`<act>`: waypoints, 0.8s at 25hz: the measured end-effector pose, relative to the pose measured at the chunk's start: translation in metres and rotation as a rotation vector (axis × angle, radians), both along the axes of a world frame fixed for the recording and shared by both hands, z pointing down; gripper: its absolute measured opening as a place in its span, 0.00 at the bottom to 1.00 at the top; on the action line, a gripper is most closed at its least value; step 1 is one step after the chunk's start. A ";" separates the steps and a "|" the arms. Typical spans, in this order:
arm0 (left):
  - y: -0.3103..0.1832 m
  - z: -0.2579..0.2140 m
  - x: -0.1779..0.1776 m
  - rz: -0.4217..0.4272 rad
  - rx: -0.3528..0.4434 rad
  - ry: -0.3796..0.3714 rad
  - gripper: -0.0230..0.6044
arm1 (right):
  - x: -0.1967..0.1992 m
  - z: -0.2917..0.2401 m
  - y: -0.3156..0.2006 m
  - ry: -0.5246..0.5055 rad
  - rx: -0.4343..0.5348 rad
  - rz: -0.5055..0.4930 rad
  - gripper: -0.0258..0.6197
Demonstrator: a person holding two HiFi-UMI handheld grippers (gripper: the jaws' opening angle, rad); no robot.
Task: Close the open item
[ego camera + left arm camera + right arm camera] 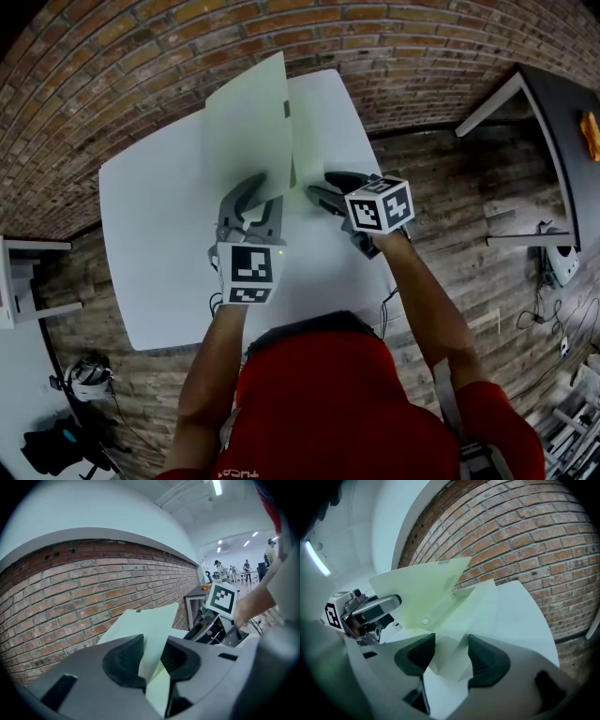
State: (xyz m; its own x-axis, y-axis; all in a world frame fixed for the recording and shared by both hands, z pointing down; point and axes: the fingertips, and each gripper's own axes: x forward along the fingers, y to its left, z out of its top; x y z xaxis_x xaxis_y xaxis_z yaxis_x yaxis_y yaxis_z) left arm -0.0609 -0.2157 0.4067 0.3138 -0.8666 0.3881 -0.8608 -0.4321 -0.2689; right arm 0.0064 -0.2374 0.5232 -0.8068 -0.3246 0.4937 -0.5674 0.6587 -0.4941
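Pale green folder [248, 122] lay open on the white table [150, 244], one flap raised near upright, the other flat.

Head view hid the left gripper [255, 192] tips behind the raised flap. Left gripper view showed its jaws pinching that flap's lower edge [150, 625].

Right gripper [319, 185] was reached in low from the right. Its own view showed jaws spread, a corner of the flat flap [445, 660] between them, pads not pressing.

Both forearms were extended and angled down. The folder's far edge was cut off against the brick wall [141, 56].
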 end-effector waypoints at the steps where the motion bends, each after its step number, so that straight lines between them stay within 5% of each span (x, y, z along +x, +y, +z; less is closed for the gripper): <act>1: 0.000 0.002 0.001 0.004 -0.004 -0.003 0.18 | 0.000 0.000 0.000 0.000 0.000 -0.002 0.39; 20: -0.005 0.034 0.028 0.081 -0.082 -0.067 0.20 | 0.000 0.001 0.001 -0.001 0.007 -0.037 0.39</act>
State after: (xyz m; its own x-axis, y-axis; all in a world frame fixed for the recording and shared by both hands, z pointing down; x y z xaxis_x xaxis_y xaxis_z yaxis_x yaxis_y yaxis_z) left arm -0.0324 -0.2206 0.4409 0.3525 -0.8038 0.4793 -0.8035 -0.5225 -0.2853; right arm 0.0066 -0.2367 0.5238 -0.8190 -0.2978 0.4904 -0.5418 0.6829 -0.4900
